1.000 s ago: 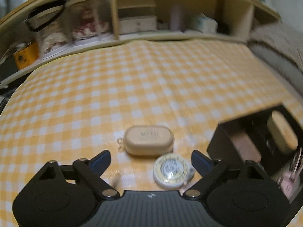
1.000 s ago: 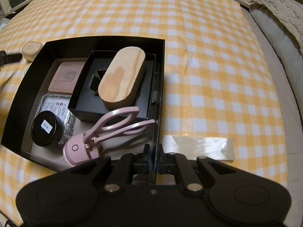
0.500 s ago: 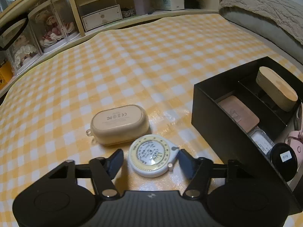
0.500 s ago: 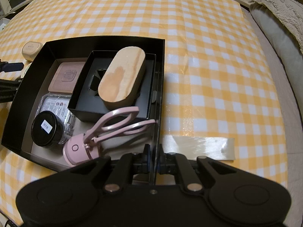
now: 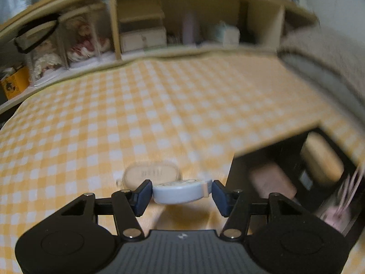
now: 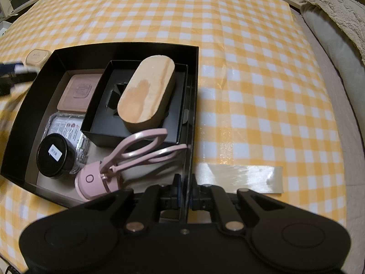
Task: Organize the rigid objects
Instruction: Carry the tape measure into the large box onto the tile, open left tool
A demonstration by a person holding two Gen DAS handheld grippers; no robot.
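My left gripper (image 5: 181, 193) is shut on a round white tape measure (image 5: 180, 193) and holds it above the checked cloth. A beige oval case (image 5: 151, 174) lies on the cloth just behind it, also seen in the right wrist view (image 6: 37, 56). The black box (image 6: 196, 86) holds a wooden oval box (image 6: 148, 91), a pink square case (image 6: 78, 94), a black jar (image 6: 54, 155), a clear packet and a pink eyelash curler (image 6: 127, 157). My right gripper (image 6: 185, 191) is shut on the box's near right wall. The left gripper (image 6: 9, 73) shows blurred at the box's left.
A shelf unit (image 5: 141, 36) with dolls, boxes and bottles stands behind the table. A grey blanket (image 6: 337, 34) lies at the right. A strip of clear tape (image 6: 239, 178) is stuck on the yellow checked cloth (image 6: 251, 68) beside the box.
My left gripper has closed on the tape measure and lifted it off the cloth; the view has tilted up and blurred. The right gripper and box have not moved.
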